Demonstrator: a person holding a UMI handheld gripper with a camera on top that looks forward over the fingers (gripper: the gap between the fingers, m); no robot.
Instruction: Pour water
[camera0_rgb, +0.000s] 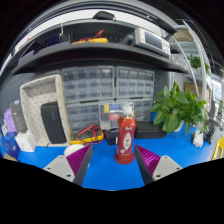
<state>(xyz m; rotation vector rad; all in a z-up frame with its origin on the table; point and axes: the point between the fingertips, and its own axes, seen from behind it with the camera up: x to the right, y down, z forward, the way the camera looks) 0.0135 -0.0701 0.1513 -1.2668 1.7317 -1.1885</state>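
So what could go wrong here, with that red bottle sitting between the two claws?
The red bottle stands upright between the open fingers with gaps on both sides, so an off-centre squeeze might knock it over on the blue table. If it tips or spills, water could reach the potted plant or the clutter behind.

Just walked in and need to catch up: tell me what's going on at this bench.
A hand-held gripper is pointed at a red bottle standing upright on the blue table. The fingers are open, and the bottle stands just ahead of them, roughly on their centre line, not gripped. A potted green plant sits further back beside it, with drawer cabinets behind. No pouring is under way, and I can't make out a cup to pour into.
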